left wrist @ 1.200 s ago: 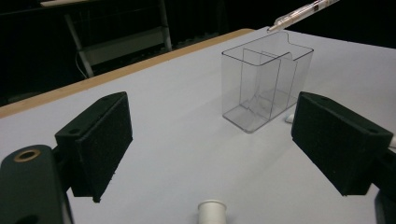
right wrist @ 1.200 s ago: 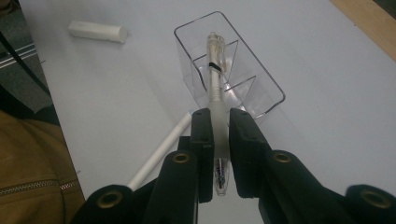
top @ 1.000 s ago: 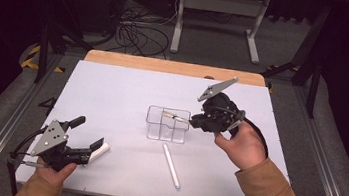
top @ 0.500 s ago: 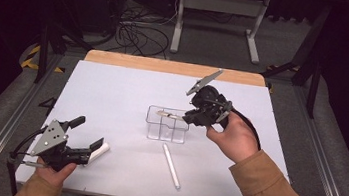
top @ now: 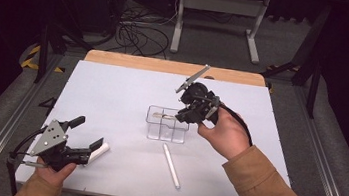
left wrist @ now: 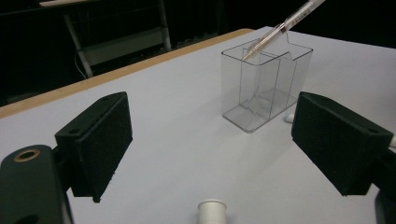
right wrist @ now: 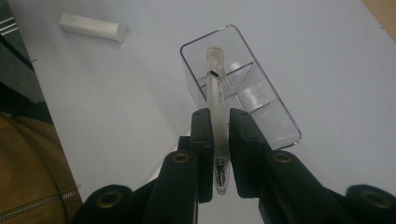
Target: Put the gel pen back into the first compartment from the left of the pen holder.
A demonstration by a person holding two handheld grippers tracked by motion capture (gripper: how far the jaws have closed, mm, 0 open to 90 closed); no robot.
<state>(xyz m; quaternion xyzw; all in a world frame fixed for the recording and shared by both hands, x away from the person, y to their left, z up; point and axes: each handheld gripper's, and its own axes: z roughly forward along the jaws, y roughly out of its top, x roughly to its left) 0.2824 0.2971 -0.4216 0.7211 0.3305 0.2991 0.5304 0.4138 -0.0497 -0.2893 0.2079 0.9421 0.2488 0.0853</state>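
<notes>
A clear plastic pen is clamped between the jaws of my right gripper, which is shut on it. The pen's far end reaches over the rim of a clear divided container, above its far compartment. In the high view, the right gripper hovers at the right side of the container mid-table, with the pen pointing left. From the left gripper view, the pen slants down to the container's top edge. My left gripper rests open at the near left.
A short white cylinder lies on the white table just in front of the left gripper's open jaws; its end shows low between them. A long white stick lies near the front edge, below the container.
The right gripper has carried the pen leftward, and the pen's end now sits over the container. The left gripper has stayed put.
</notes>
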